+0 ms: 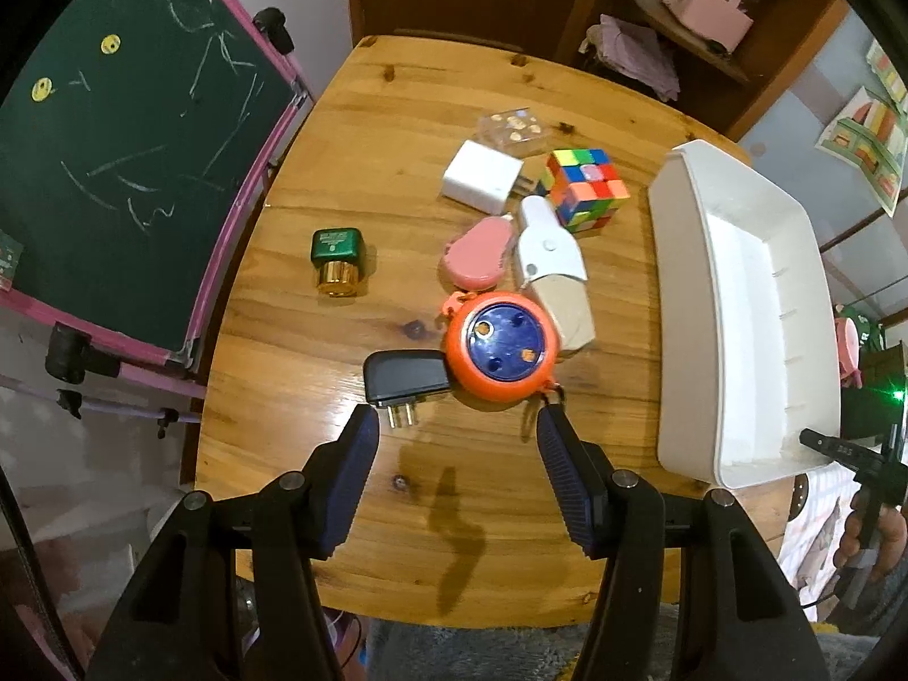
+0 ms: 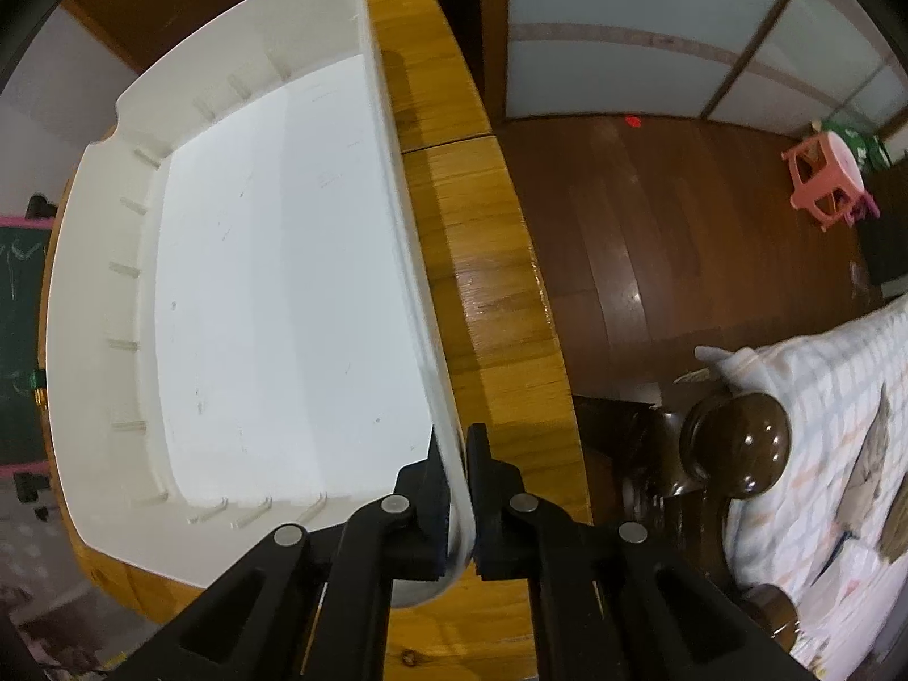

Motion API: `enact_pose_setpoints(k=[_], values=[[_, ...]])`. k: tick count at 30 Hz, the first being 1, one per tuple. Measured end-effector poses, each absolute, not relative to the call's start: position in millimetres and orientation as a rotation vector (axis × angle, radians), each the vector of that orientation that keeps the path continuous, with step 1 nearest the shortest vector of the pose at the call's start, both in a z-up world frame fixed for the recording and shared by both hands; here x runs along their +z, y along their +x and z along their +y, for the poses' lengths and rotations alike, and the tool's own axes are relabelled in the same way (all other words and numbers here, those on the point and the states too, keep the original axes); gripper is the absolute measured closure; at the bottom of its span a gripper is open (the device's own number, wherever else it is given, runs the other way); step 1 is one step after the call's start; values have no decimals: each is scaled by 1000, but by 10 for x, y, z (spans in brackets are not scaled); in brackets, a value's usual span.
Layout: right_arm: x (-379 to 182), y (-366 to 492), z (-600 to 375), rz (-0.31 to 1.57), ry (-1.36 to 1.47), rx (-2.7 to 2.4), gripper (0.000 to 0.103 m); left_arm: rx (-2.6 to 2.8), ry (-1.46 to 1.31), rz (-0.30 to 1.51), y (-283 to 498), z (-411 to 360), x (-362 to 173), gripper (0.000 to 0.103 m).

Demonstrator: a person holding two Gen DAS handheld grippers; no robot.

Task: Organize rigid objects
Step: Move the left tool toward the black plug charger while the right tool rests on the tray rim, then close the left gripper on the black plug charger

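Several rigid items lie on the round wooden table (image 1: 352, 130). Among them are an orange disc with a blue centre (image 1: 499, 352), a black plug adapter (image 1: 406, 377), a pink case (image 1: 474, 255), a white and tan object (image 1: 553, 272), a colour cube (image 1: 584, 187), a white charger (image 1: 482, 176), a clear box (image 1: 513, 127) and a green bottle with a gold cap (image 1: 336, 258). My left gripper (image 1: 457, 425) hangs open just short of the orange disc and the adapter, with nothing between its fingers. My right gripper (image 2: 457, 442) is shut on the side wall of the empty white bin (image 2: 272, 295).
The white bin (image 1: 743, 306) stands at the table's right edge, where a hand (image 1: 868, 533) holds the other gripper. A green chalkboard (image 1: 130, 130) stands to the left and a wooden shelf (image 1: 709, 17) behind. A bed (image 2: 840, 454) and dark wood floor lie beyond the table edge (image 2: 511, 295).
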State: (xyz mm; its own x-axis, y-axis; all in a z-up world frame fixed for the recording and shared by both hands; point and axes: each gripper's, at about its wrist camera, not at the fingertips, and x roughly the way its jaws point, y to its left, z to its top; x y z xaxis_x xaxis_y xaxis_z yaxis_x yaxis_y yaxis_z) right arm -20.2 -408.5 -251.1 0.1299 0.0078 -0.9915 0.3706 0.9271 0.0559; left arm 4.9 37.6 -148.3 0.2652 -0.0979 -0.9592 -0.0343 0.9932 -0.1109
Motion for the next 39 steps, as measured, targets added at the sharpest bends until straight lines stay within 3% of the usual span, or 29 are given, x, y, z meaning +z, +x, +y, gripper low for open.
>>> enact_pose_setpoints(k=[21, 34, 39], values=[[-2529, -206, -4117, 1429, 384, -367, 96, -65, -195, 1384, 286, 894, -2177, 41], [-2501, -190, -4088, 1442, 378, -391, 94, -361, 36, 1413, 410, 516, -2430, 40], [-2495, -189, -4088, 1439, 387, -406, 94, -341, 64, 1410, 463, 436, -2480, 32]])
